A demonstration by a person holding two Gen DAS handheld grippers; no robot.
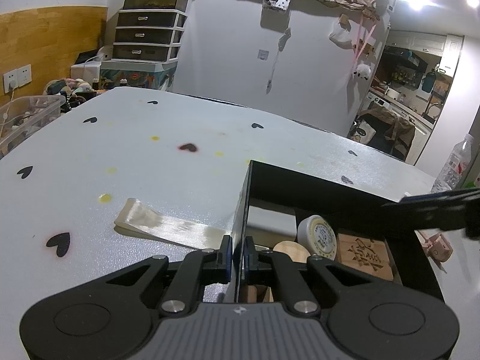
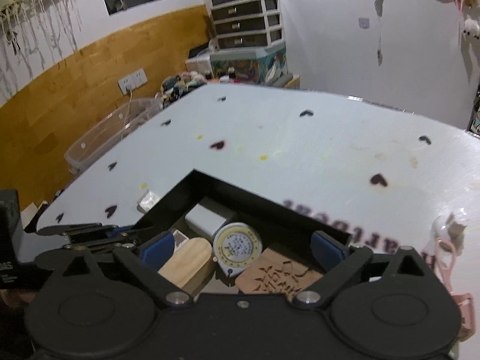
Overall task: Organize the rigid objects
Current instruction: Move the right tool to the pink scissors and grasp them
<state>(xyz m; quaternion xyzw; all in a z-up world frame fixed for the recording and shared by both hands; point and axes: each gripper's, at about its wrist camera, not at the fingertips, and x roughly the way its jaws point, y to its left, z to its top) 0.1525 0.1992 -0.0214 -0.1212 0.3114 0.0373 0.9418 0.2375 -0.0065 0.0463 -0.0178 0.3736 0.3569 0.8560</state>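
Note:
A black open box (image 1: 303, 189) (image 2: 240, 192) sits on the white table. Inside lie a round white tape measure (image 1: 320, 234) (image 2: 238, 244), a carved wooden coaster (image 1: 364, 255) (image 2: 279, 276), a rounded wooden piece (image 1: 292, 249) (image 2: 187, 259) and a white block (image 1: 270, 219) (image 2: 205, 219). My left gripper (image 1: 239, 253) is shut on the box's left wall. My right gripper (image 2: 241, 247) is open and empty above the box's contents. It shows at the right edge of the left wrist view (image 1: 435, 210).
A pink clip-like object (image 1: 436, 247) (image 2: 450, 258) lies right of the box. A shiny tape strip (image 1: 168, 226) (image 2: 148, 199) lies left of it. A clear bin (image 1: 27, 117) (image 2: 108, 138) stands beyond the table's left edge. A plastic bottle (image 1: 456, 162) stands far right.

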